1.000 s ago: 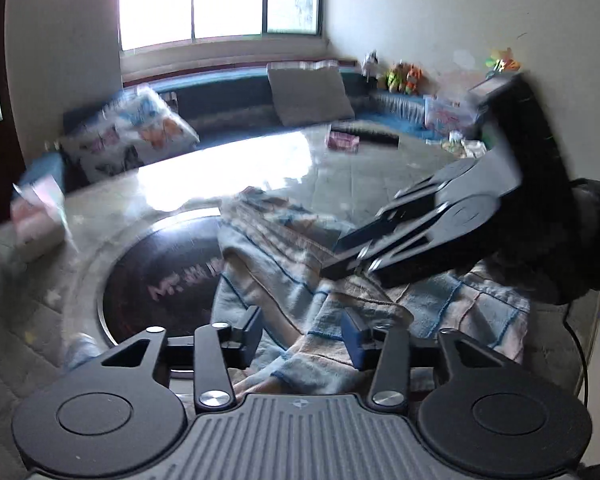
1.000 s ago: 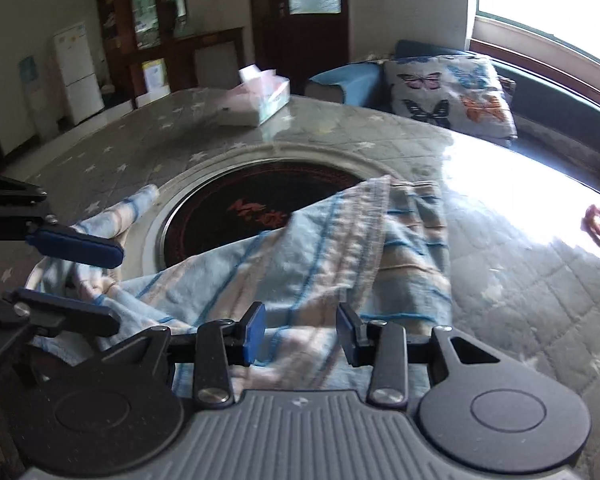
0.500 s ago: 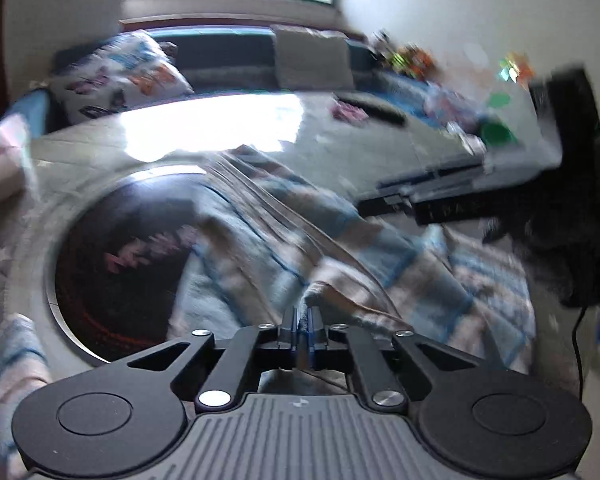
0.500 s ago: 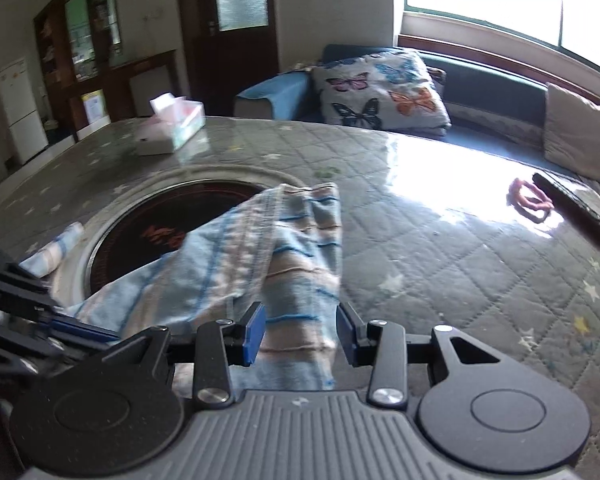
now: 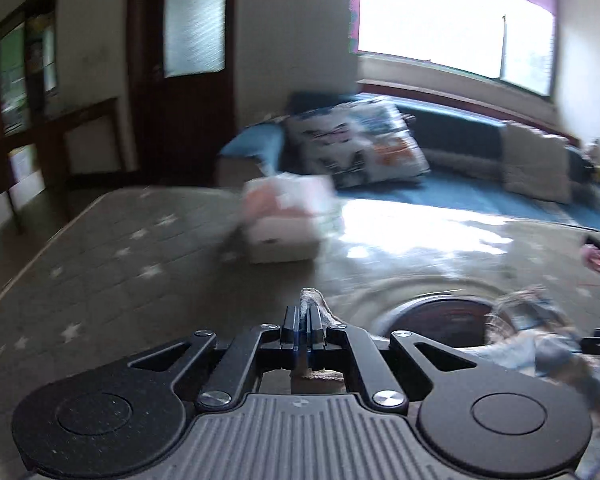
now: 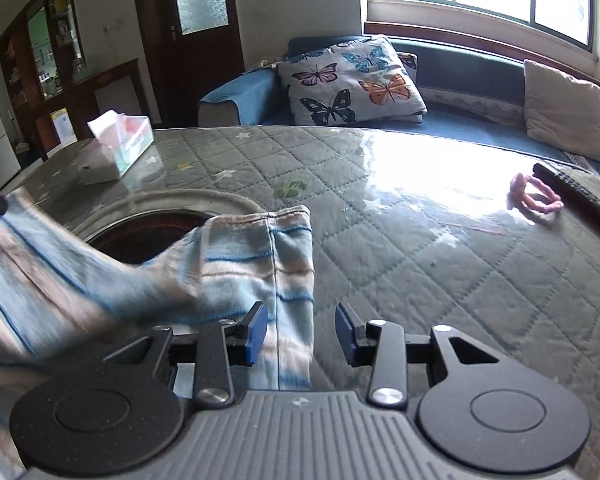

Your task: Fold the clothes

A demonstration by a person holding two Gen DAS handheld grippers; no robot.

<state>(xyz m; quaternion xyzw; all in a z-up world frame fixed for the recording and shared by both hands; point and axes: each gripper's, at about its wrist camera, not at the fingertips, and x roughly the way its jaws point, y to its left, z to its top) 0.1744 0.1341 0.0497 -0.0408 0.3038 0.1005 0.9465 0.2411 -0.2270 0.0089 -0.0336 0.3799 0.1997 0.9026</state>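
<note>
A blue, white and tan striped cloth (image 6: 236, 268) lies on the quilted grey table (image 6: 440, 264), partly over a dark round inset (image 6: 152, 232). My right gripper (image 6: 302, 330) is open, its blue pads on either side of the cloth's near right edge. In the left wrist view my left gripper (image 5: 304, 326) is shut on a small pinch of the cloth (image 5: 312, 300), lifted above the table. More of the cloth (image 5: 540, 340) shows blurred at that view's right, by the inset (image 5: 440, 320).
A tissue box (image 6: 118, 148) stands on the table's far left, also blurred in the left wrist view (image 5: 288, 220). A pink item (image 6: 534, 196) and a dark bar (image 6: 576, 196) lie at the far right. A blue sofa with a butterfly cushion (image 6: 352, 80) stands behind the table.
My left gripper closed on the cloth and swung left and up, pulling that part with it. My right gripper stayed open and moved toward the cloth's right edge.
</note>
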